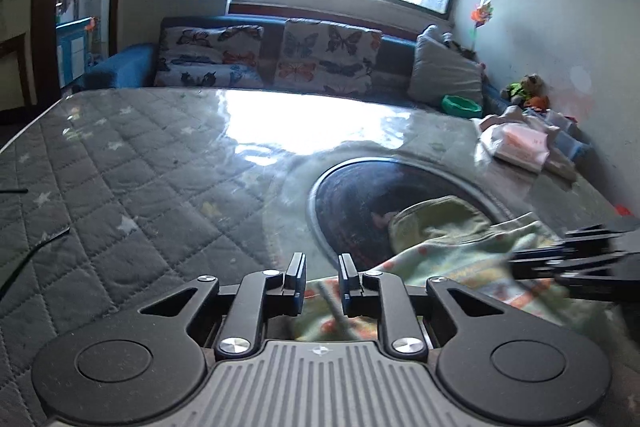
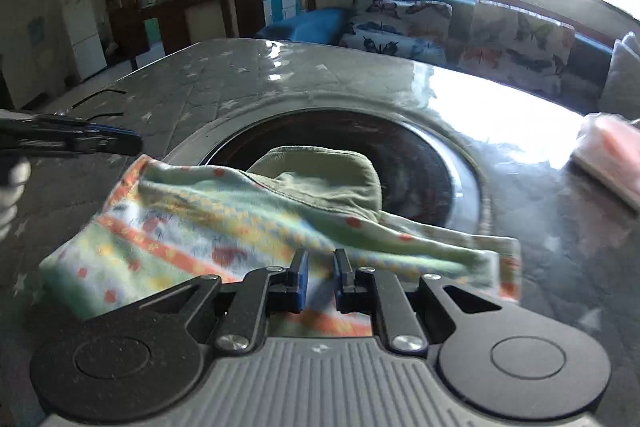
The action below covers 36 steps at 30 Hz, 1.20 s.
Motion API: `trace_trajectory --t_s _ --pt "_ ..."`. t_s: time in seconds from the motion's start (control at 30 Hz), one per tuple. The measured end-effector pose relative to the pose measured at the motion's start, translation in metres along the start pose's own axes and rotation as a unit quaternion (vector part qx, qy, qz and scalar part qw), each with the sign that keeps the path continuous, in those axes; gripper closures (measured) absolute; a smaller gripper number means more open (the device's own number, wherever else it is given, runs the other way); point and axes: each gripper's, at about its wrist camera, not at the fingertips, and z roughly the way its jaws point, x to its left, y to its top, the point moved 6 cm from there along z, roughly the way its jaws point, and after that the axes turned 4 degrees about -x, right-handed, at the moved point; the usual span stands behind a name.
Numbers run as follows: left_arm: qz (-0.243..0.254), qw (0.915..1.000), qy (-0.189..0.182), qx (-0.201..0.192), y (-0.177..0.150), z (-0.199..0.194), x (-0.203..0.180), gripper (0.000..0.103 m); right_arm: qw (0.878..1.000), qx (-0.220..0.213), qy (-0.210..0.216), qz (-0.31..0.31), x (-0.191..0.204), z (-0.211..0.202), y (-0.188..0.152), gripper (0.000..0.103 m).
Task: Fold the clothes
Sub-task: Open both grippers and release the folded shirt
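A small patterned green and orange garment (image 2: 208, 227) lies rumpled on the grey quilted table, partly over a dark round inset; it also shows in the left wrist view (image 1: 448, 247). My left gripper (image 1: 322, 267) is open, its jaws a little apart over the garment's near left corner, which lies between and below them. My right gripper (image 2: 320, 263) is open with the garment's near edge between and under its fingers. The right gripper shows blurred at the right of the left wrist view (image 1: 560, 259); the left gripper shows at the left of the right wrist view (image 2: 80, 141).
The table (image 1: 120, 163) has a glossy cover and a dark round inset (image 1: 360, 199). A stack of folded pale and pink clothes (image 1: 524, 143) lies at the table's right edge. A blue sofa with butterfly cushions (image 1: 324, 55) stands behind, under a window. Black cables (image 1: 24, 259) lie at left.
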Motion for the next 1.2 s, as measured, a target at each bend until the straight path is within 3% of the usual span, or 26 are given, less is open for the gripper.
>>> trace_trajectory --t_s 0.2,0.3,0.63,0.83,1.03,1.2 --pt "0.009 0.9977 -0.065 0.012 -0.002 -0.008 -0.038 0.084 1.000 -0.017 -0.012 -0.002 0.004 0.016 0.016 0.088" --pt "0.013 0.9951 -0.095 0.026 -0.005 0.000 -0.057 0.084 1.000 -0.024 0.005 -0.008 0.012 0.012 0.019 0.086" --pt "0.015 0.9938 -0.089 0.065 -0.015 0.040 -0.066 0.084 0.994 -0.014 0.067 -0.085 0.063 -0.031 -0.012 0.086" --pt "0.024 0.9947 -0.072 0.069 -0.023 0.040 -0.066 0.084 0.989 -0.022 0.074 -0.124 0.092 -0.050 -0.036 0.086" --pt "0.025 0.9938 -0.104 0.030 -0.023 -0.003 -0.081 0.084 0.993 -0.045 0.066 -0.091 0.084 -0.066 -0.034 0.086" --pt "0.032 0.9919 -0.117 0.038 -0.050 -0.023 -0.095 0.084 0.996 -0.042 0.050 -0.063 0.070 -0.062 -0.041 0.086"
